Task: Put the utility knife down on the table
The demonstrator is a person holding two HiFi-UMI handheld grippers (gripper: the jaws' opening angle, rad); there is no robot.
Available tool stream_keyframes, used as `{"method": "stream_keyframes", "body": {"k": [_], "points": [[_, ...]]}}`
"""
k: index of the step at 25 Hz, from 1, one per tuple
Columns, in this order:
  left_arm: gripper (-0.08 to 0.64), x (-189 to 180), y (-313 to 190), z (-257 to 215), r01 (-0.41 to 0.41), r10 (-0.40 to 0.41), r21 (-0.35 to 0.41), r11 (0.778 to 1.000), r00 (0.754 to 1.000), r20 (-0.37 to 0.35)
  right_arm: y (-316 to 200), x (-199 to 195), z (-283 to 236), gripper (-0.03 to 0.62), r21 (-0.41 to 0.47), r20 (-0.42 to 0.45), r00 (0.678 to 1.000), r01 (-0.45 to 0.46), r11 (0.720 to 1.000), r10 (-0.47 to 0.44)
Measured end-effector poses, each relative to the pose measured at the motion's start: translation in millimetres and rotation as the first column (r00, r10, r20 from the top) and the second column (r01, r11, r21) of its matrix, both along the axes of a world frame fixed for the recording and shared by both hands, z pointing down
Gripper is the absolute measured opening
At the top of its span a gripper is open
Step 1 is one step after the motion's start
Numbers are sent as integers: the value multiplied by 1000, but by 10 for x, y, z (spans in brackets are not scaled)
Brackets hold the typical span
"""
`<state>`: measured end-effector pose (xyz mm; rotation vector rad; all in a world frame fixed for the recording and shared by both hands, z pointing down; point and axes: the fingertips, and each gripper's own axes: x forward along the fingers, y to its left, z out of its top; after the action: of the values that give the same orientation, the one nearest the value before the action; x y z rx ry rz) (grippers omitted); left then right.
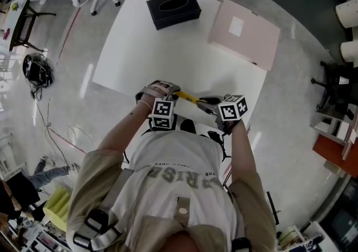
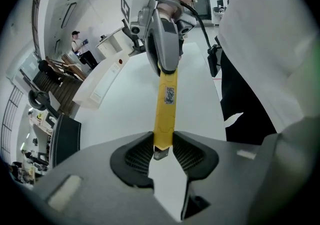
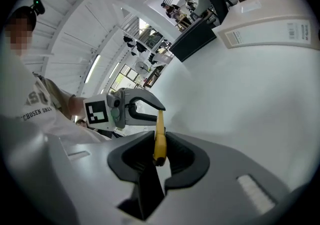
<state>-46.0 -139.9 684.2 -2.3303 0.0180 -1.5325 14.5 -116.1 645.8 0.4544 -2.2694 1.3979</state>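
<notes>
"Where is the utility knife (image 1: 187,97)?"

"It is held over the near edge of the white table (image 1: 128,49), right in front of the person."

"Who holds it?"

"Both grippers do. The left gripper (image 2: 163,151) is squeezed on one end of the yellow knife. The right gripper (image 3: 159,156) is squeezed on the other end."

"What else is on the table?"

"A black box (image 1: 173,8) sits by the far edge. A pink board (image 1: 244,32) lies at the far right corner."
</notes>
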Motion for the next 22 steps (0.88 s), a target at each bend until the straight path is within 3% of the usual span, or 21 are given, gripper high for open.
{"method": "stream_keyframes", "body": {"k": [10, 22], "points": [[121, 5, 17, 174, 5, -1, -71, 997, 998, 65, 18, 12, 196, 94, 129, -193, 977, 120, 984, -94], [118, 19, 30, 207, 29, -13, -133, 991, 993, 117, -8, 52, 298, 117, 203, -288, 950, 183, 962, -120]]}}
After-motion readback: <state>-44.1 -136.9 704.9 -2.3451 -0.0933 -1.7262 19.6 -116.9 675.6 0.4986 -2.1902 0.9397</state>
